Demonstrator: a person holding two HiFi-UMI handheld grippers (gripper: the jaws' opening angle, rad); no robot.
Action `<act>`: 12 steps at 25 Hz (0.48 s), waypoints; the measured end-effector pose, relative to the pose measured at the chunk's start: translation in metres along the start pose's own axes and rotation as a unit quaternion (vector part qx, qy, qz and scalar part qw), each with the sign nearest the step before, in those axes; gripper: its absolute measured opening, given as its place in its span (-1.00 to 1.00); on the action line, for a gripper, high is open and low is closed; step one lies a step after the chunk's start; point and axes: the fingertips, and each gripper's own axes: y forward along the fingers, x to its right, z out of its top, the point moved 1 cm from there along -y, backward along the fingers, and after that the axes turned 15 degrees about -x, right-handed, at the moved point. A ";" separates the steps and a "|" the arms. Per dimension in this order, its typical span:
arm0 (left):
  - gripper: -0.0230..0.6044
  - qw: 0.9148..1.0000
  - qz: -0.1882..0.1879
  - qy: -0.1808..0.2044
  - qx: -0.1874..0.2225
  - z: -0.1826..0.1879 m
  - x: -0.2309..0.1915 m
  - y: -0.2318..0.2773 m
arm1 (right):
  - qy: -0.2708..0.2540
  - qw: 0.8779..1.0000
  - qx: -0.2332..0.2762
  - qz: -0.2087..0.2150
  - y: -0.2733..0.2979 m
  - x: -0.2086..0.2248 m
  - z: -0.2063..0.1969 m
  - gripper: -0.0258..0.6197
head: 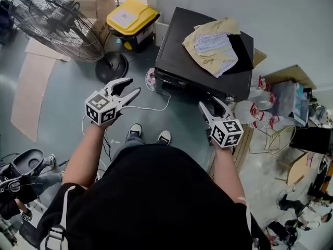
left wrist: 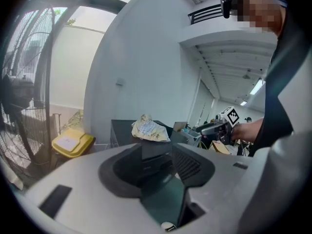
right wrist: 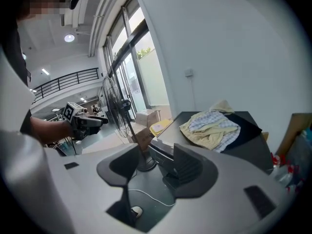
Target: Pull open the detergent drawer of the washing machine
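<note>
The black washing machine (head: 203,51) stands against the wall with yellow and checked cloths (head: 213,46) on its lid. Its front top panel (right wrist: 160,154), where the drawer front lies, shows flush between my right gripper's jaws. My right gripper (head: 212,104) is open, just in front of the panel's right part and touching nothing. My left gripper (head: 134,85) is open and empty, held to the left of the machine, apart from it. In the left gripper view the machine (left wrist: 126,130) sits well ahead, beyond the jaws.
A standing fan (head: 57,27) and a yellow-lidded bin (head: 130,17) are at the left. A white cable (head: 151,108) lies on the floor before the machine. Plastic bottles (head: 255,111) and cardboard boxes (head: 291,77) crowd the machine's right side.
</note>
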 end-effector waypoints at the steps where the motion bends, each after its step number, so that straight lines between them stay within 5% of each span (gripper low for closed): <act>1: -0.29 1.000 -0.003 -0.003 -0.001 -0.003 -0.003 0.001 | 0.002 1.000 -0.005 -0.001 0.005 -0.002 -0.003 -0.22; 12: -0.29 0.999 -0.037 -0.013 -0.017 -0.042 -0.028 -0.006 | 0.017 0.999 -0.037 -0.013 0.040 -0.036 -0.019 -0.21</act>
